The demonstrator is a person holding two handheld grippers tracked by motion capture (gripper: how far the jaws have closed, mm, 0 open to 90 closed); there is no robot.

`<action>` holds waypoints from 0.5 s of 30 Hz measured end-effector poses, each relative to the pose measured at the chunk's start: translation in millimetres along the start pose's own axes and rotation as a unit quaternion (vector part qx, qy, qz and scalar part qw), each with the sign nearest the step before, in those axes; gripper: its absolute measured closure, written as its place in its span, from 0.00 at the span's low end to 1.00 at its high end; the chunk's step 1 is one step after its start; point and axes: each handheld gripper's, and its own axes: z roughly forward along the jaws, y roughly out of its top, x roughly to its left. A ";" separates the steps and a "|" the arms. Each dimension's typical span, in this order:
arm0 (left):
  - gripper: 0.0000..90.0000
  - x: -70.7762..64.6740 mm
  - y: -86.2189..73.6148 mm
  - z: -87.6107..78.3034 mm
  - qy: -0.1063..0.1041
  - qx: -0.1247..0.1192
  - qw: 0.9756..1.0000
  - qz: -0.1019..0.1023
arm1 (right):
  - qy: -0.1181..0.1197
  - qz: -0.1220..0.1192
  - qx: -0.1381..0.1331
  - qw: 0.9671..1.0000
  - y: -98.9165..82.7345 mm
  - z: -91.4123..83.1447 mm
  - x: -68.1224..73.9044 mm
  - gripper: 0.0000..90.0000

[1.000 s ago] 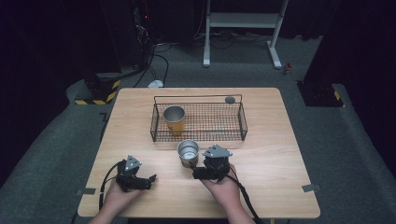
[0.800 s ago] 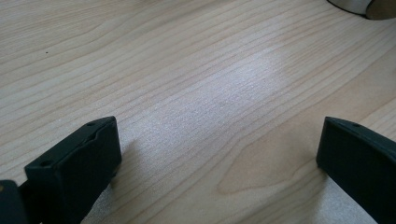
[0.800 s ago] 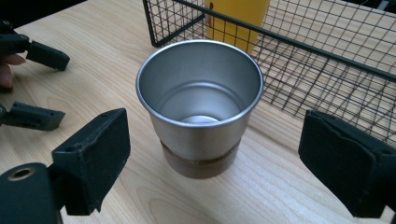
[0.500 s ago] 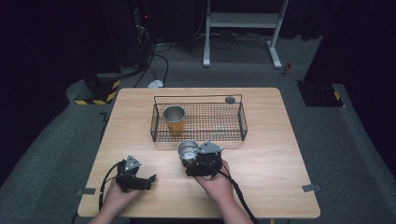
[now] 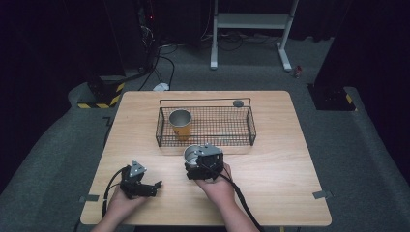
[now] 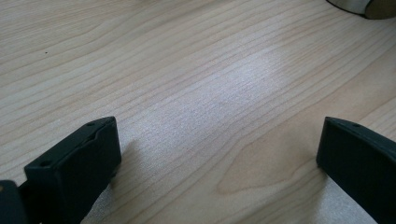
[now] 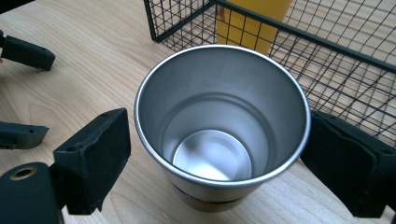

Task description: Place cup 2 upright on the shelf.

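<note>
A bare steel cup (image 5: 192, 153) (image 7: 222, 135) stands upright and empty on the wooden table (image 5: 270, 164), just in front of a black wire basket (image 5: 205, 100) (image 7: 299, 35). My right gripper (image 5: 194, 159) (image 7: 217, 144) is open with one jaw on each side of the cup. The left pad stands slightly off the cup's wall and the right pad is at its rim. A second cup with a yellow body (image 5: 180, 123) (image 7: 252, 18) stands inside the basket's left end. Near the table's front left, my left gripper (image 5: 153, 187) (image 6: 217, 149) rests open over bare wood.
A small dark round thing (image 5: 238, 103) sits at the basket's far right corner. The left gripper's two jaws (image 7: 25, 51) show at the left edge of the right gripper view. Bare wood lies to the right of the basket and cup.
My right gripper has moved left and forward until its jaws straddle the steel cup. The left gripper and both cups have stayed in place.
</note>
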 end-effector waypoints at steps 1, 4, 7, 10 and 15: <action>0.00 -0.1 0.0 0.0 0.000 0.000 1.000 -0.001 | -0.001 0.000 -0.001 1.000 0.4 1.0 0.1 0.10; 0.00 0.0 0.0 0.0 0.000 0.000 1.000 0.000 | -0.002 0.002 0.001 1.000 2.1 6.7 -2.0 0.10; 0.00 0.3 0.1 0.0 0.001 0.000 1.000 0.002 | 0.001 0.006 0.004 1.000 3.2 11.9 -2.2 0.10; 0.00 -0.1 0.0 0.0 0.000 0.000 1.000 -0.001 | 0.001 -0.006 0.003 1.000 3.1 15.3 -1.4 0.11; 0.00 0.5 0.0 -0.1 0.001 0.000 1.000 0.003 | -0.002 -0.007 0.005 1.000 2.6 17.7 -1.8 0.15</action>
